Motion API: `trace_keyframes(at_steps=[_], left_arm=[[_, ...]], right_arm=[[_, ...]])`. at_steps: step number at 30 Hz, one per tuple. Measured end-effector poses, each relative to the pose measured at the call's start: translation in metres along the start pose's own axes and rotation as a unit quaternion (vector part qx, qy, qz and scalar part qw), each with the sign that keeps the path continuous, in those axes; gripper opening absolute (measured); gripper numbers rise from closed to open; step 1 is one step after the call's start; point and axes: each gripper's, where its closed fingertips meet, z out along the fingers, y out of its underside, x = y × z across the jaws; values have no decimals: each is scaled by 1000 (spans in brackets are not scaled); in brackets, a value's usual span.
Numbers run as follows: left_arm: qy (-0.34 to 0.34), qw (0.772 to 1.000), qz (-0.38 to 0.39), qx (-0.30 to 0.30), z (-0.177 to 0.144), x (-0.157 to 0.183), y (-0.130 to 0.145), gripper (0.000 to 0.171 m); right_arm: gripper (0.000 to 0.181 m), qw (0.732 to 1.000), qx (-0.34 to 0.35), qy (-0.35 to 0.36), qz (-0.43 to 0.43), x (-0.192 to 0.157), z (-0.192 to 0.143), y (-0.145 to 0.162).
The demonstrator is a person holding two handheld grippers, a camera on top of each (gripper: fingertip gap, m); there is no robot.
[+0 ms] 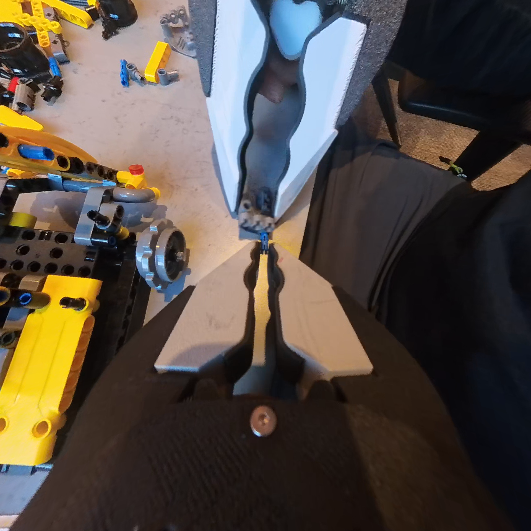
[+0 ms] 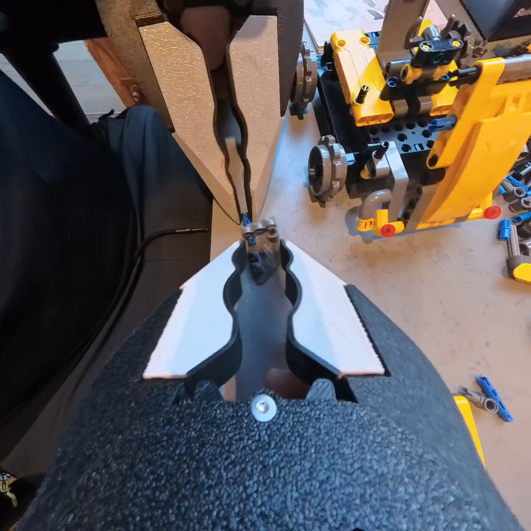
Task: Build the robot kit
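While the two grippers meet tip to tip above the edge of the surface (image 1: 172, 138), each has something pinched. The left gripper (image 1: 263, 249) has its jaws closed on a small blue pin (image 1: 263, 244), which pokes out toward the other tool. The right gripper (image 2: 260, 244) has its jaws clamped on a grey connector (image 2: 260, 230) with a dark piece behind it. Pin and connector touch, the pin's end at one of the connector's holes; how far it sits in I cannot tell.

Beside them on the surface stands a yellow and black model (image 2: 431, 115), with a grey sprocket (image 1: 162, 253) at its near corner and red studs (image 2: 388, 230) on its front. Loose blue and grey pieces (image 1: 143, 71) lie farther off. Dark cloth (image 1: 402, 230) hangs below the surface edge.
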Motion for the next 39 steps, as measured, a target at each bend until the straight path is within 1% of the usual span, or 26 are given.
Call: trace_keyframes(at_steps=[1, 3, 8, 13, 16, 30, 39], left_arm=[[0, 1000, -2, 1, 0, 0, 0, 3], [1, 1000, -6, 2, 1, -1, -1, 3], [0, 1000, 3, 2, 2, 1, -2, 3], [4, 1000, 11, 3, 3, 4, -2, 3], [6, 1000, 12, 3, 3, 4, -2, 3], [9, 1000, 4, 4, 5, 5, -4, 3], [8, 1000, -6, -2, 7, 4, -6, 3]], right_arm=[[31, 1000, -2, -1, 1, 0, 0, 0], [35, 1000, -3, -6, -5, -2, 1, 1], [28, 1000, -2, 2, -6, 0, 1, 0], [31, 1000, 22, -8, 10, 1, -4, -5], [25, 1000, 10, -17, 4, -2, -2, -3], [26, 1000, 5, -7, -13, -2, 1, -3], [27, 1000, 4, -8, -8, -3, 4, -6]])
